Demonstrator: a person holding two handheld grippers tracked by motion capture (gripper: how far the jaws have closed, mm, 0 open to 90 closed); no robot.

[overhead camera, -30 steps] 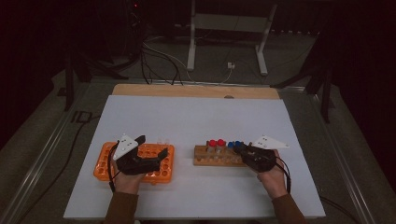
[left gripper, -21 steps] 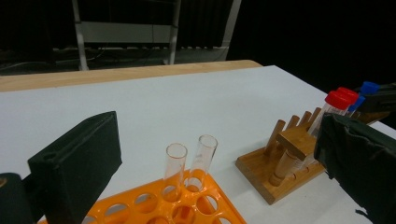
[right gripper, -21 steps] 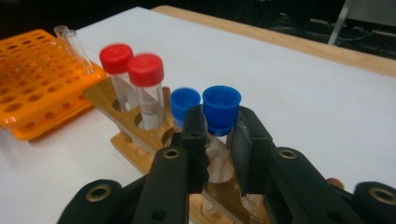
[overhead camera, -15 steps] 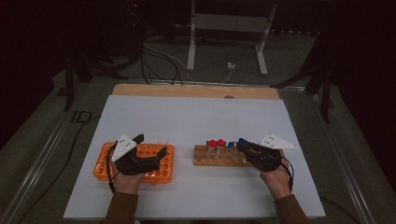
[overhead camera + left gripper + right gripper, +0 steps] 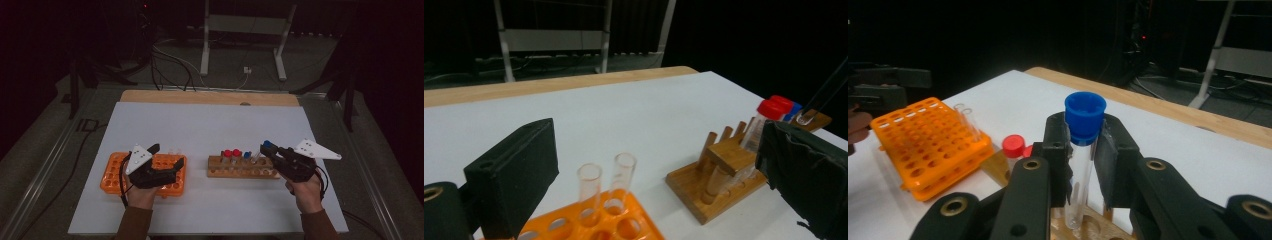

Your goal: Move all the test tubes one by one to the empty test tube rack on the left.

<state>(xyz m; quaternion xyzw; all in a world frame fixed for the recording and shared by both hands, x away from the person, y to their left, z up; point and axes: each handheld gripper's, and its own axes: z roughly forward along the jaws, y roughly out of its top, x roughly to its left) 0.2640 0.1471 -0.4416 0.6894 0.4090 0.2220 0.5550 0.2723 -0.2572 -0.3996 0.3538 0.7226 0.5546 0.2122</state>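
A wooden tube rack (image 5: 242, 172) stands right of centre and holds two red-capped tubes (image 5: 231, 154) and a blue-capped one (image 5: 247, 155). My right gripper (image 5: 267, 150) is shut on another blue-capped test tube (image 5: 1085, 114), which hangs upright with its round bottom just above a hole at the rack's right end (image 5: 1095, 226). The same tube's glass tip (image 5: 806, 118) shows past the rack (image 5: 724, 172). My left gripper (image 5: 166, 156) stands open over the orange rack (image 5: 112, 172), nothing between its jaws. Two clear uncapped tubes (image 5: 589, 192) stand in that orange rack (image 5: 634, 227).
The white tabletop (image 5: 210, 125) stretches back to a wooden strip (image 5: 210, 97) at the far edge. Beyond it are a metal stand (image 5: 245, 30) and cables on the floor. The orange rack (image 5: 923, 145) has many free holes.
My right gripper has risen and drawn the blue-capped tube up out of the wooden rack. The left gripper has stayed over the orange rack.
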